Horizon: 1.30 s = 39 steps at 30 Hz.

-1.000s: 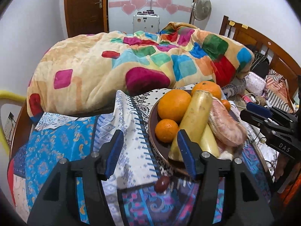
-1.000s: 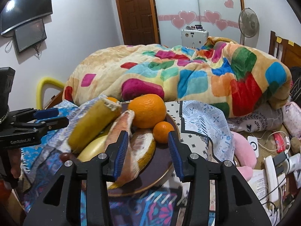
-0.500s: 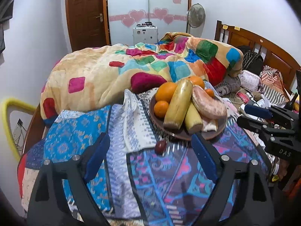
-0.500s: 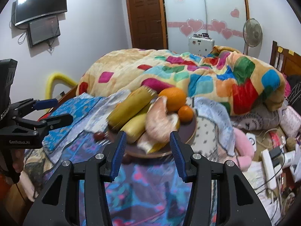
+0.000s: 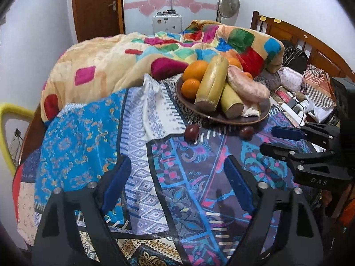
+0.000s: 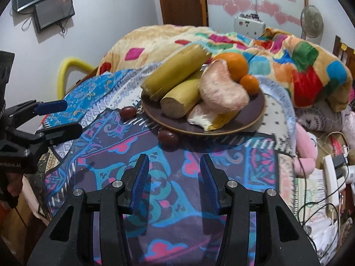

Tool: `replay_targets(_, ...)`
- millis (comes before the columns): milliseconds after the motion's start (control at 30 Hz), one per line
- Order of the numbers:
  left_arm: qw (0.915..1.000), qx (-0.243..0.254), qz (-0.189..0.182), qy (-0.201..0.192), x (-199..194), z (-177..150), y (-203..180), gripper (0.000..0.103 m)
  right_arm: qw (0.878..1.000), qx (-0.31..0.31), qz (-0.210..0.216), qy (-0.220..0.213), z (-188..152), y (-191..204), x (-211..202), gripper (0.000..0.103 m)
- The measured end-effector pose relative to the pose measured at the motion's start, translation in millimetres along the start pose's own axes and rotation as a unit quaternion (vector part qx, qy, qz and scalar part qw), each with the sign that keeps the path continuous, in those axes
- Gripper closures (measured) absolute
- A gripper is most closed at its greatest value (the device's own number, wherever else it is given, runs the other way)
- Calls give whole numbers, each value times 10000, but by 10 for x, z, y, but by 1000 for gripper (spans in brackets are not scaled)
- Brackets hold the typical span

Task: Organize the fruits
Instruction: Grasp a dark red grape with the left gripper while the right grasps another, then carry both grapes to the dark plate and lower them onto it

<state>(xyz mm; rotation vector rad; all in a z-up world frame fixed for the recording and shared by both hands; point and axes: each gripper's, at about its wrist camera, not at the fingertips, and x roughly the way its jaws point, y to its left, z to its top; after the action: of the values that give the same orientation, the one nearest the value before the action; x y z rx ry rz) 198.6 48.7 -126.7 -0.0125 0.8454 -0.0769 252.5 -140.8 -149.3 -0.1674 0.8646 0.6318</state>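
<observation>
A brown plate (image 5: pixel 261 116) (image 6: pixel 255 119) on the patterned cloth holds two oranges (image 5: pixel 195 69) (image 6: pixel 235 63), two yellow-green stalks (image 5: pixel 212 86) (image 6: pixel 177 75) and pink pomelo pieces (image 5: pixel 246 85) (image 6: pixel 221 93). Two dark red fruits lie on the cloth in front of the plate, one (image 5: pixel 192 132) (image 6: pixel 127 112) to the left and one (image 5: pixel 246 132) (image 6: pixel 167 137) to the right. My left gripper (image 5: pixel 178 190) is open and empty, well back from the plate. My right gripper (image 6: pixel 175 181) is open and empty, a short way before the nearer dark fruit.
A colourful blanket (image 5: pixel 133 66) is heaped behind the plate. A wooden headboard (image 5: pixel 310 46) and clutter with cables (image 6: pixel 328 166) lie to the right. A yellow tube frame (image 5: pixel 8 119) stands at the left edge.
Both grippers have drawn back from the plate, which now looks smaller and farther. The left gripper's jaws have opened wider. A second dark fruit has come into view.
</observation>
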Motion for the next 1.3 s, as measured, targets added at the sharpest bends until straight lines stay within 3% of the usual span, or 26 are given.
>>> replay_targets(167, 9994, -134, -266, 199, 111, -31, 108, 39, 9998, -14, 42, 180, 65, 23, 151, 61)
replay_targets(367, 9988, -148, -318, 334, 215, -24, 166, 57, 9998, -58, 69, 172, 109, 87, 225, 64)
replay_targets(500, 9984, -52, -394, 398, 270, -13, 137, 66, 9998, -153, -55, 106, 109, 123, 243, 72)
replay_targets(600, 9982, 26, -431, 419, 307, 8, 80, 66, 9998, -151, -70, 70, 111, 118, 236, 79)
replay_targets(1000, 9979, 267, -380, 458, 460, 204, -106, 66, 9996, -131, 233, -112, 15, 19, 9, 80)
replay_targets(1300, 9971, 420, -184, 602, 684, 290, -163, 66, 9995, -31, 160, -253, -48, -202, -135, 79)
